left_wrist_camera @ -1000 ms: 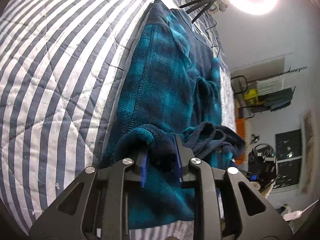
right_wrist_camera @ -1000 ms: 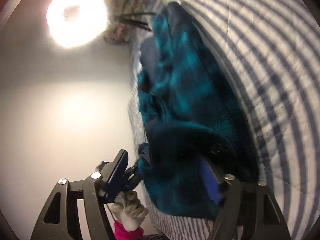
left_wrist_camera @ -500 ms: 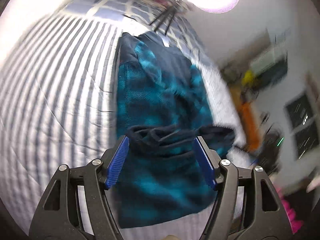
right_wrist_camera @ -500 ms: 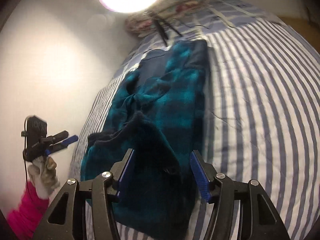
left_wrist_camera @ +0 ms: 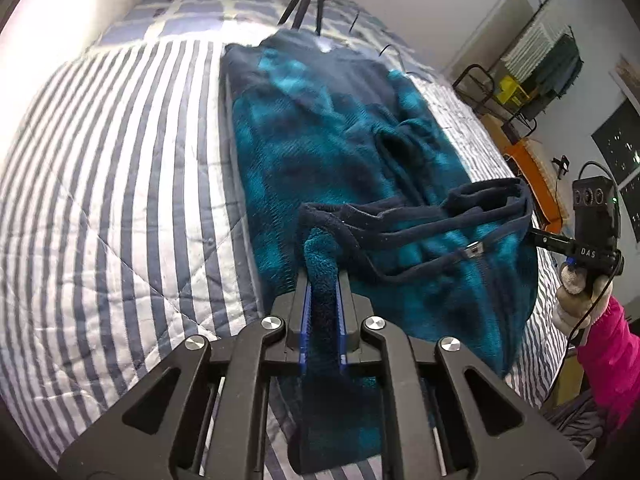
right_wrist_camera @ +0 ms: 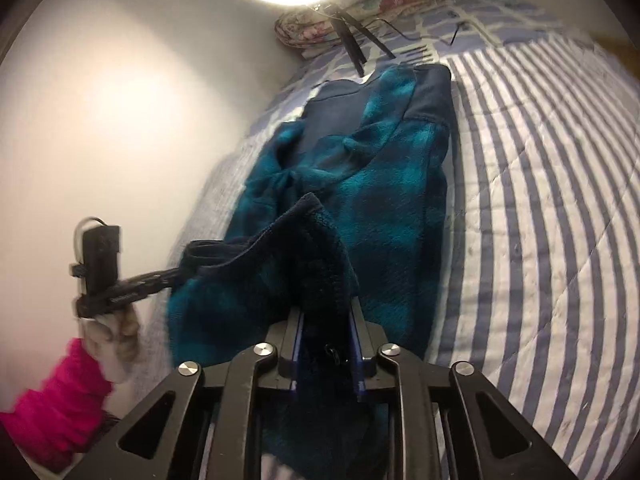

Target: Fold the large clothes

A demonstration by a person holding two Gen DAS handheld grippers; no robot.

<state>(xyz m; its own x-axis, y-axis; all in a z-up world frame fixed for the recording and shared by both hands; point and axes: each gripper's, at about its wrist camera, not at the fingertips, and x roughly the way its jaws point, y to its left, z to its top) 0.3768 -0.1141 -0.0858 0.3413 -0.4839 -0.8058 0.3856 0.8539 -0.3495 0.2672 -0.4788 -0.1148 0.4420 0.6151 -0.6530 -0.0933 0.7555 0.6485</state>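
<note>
— The grippers?
— Left gripper (left_wrist_camera: pixel 323 312) and right gripper (right_wrist_camera: pixel 326 344) each clamp the near dark edge of the fuzzy teal-and-navy plaid fleece garment (left_wrist_camera: pixel 328 152).
— The rest?
— Ahead, flat on the blue-and-white striped quilt (left_wrist_camera: pixel 100 200).

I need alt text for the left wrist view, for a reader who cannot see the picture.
The left gripper is shut on the near edge of a teal and navy fleece garment that lies along a striped quilt. At the right, the right gripper holds the same edge.
</note>
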